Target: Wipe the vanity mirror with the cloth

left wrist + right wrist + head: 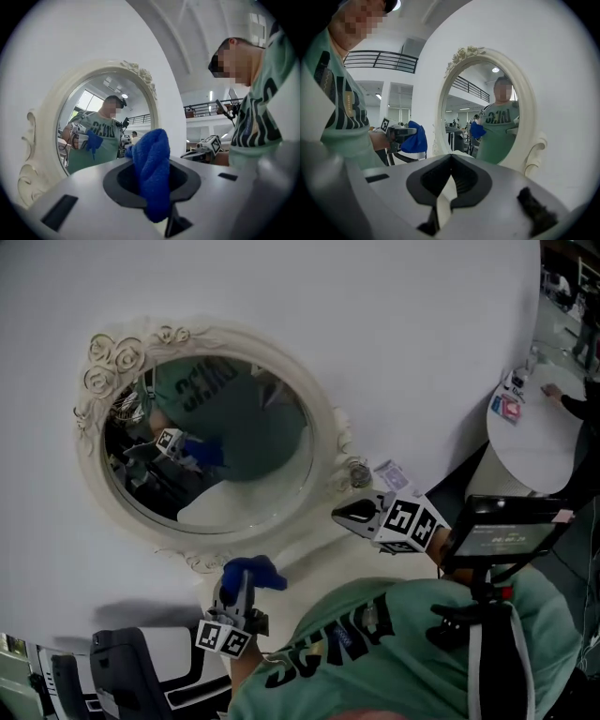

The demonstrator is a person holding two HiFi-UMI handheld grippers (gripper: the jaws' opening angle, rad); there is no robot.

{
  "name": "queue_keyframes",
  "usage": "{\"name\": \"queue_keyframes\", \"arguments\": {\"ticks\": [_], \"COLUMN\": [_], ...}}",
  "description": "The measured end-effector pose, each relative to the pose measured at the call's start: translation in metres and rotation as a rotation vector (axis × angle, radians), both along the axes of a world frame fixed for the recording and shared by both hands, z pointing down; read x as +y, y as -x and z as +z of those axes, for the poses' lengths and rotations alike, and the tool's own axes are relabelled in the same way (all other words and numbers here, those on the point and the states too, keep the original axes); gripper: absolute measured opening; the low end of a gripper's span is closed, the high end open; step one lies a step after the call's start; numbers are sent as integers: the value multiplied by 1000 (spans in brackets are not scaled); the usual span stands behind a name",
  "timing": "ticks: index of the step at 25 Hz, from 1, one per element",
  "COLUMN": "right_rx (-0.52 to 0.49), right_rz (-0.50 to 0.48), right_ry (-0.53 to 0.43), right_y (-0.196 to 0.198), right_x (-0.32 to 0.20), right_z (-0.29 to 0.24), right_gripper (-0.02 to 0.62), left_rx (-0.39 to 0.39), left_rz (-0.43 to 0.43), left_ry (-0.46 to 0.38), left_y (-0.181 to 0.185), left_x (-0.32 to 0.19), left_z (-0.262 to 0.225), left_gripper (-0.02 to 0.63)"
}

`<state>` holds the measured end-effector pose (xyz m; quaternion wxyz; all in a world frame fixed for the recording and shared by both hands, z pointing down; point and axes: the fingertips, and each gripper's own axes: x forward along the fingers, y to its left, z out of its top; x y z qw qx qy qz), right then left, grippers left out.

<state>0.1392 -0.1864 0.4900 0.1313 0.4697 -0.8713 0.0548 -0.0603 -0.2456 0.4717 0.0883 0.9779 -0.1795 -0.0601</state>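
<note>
Left gripper (240, 591) clamped on blue cloth (255, 572), lower centre, clear of oval vanity mirror (220, 442). Right gripper (349, 516) closed, empty, mid-right. Wiping seemingly not yet begun.

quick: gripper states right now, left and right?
Left gripper: shut on the blue cloth.
Right gripper: jaws together, holding nothing.

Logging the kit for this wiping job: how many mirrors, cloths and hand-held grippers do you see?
oval cream ornate-framed vanity mirror: 1
blue terry cloth: 1
hand-held grippers: 2 (left hand-held gripper, right hand-held gripper)
Total: 4
</note>
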Motion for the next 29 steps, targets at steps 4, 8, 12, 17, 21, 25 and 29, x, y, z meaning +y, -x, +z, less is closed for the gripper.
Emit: {"name": "queue_keyframes", "arguments": {"ticks": [4, 8, 12, 17, 21, 25, 29], "right_rx": [-33, -37, -33, -28, -25, -23, -21], "right_rz": [10, 5, -6, -2, 1, -6, -8], "right_ry": [14, 24, 26, 35, 32, 36, 37], "right_y": [3, 6, 10, 9, 8, 9, 10], "right_x": [-4, -3, -4, -2, -2, 0, 2], "right_z": [2, 4, 5, 8, 8, 7, 8], "right_gripper": [12, 11, 11, 11, 11, 11, 11], "left_rx": [70, 81, 92, 98, 102, 105, 106], "left_rz": [10, 25, 31, 49, 64, 70, 77], "left_ry": [33, 30, 38, 48, 55, 59, 67], "left_y": [5, 4, 4, -1, -5, -6, -7], "left_x": [13, 24, 24, 26, 29, 30, 31], "left_z": [0, -2, -3, -2, -2, -2, -1], "left_gripper": [94, 94, 94, 94, 94, 94, 94]}}
